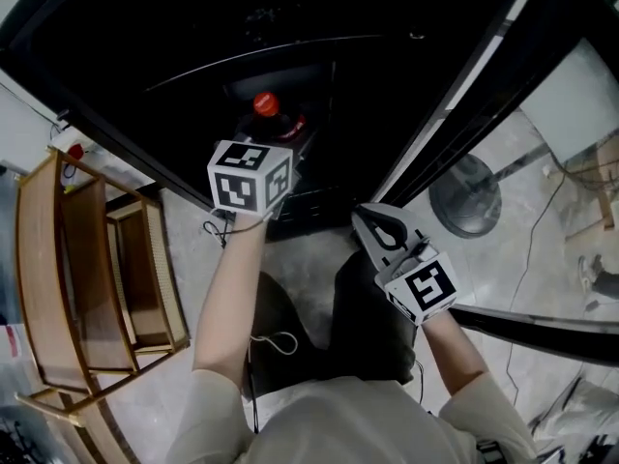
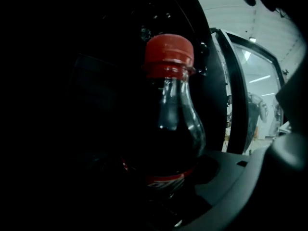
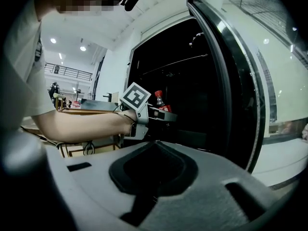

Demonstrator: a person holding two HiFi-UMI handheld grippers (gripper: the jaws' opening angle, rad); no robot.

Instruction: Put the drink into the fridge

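The drink is a dark cola bottle (image 1: 279,124) with a red cap, standing upright inside the dark open fridge (image 1: 368,37). My left gripper (image 1: 288,151) reaches into the fridge and is shut on the bottle's body. In the left gripper view the bottle (image 2: 169,129) fills the middle, its red label band low between the jaws. From the right gripper view the bottle (image 3: 160,103) rises above the left gripper (image 3: 161,113). My right gripper (image 1: 370,222) hangs shut and empty in front of the fridge, near the open door's (image 1: 455,104) lower edge.
The fridge's glass door (image 3: 231,85) stands open at the right. A wooden rack (image 1: 87,278) stands on the floor to the left. A round fan base (image 1: 466,196) and loose cables lie on the pale floor at the right.
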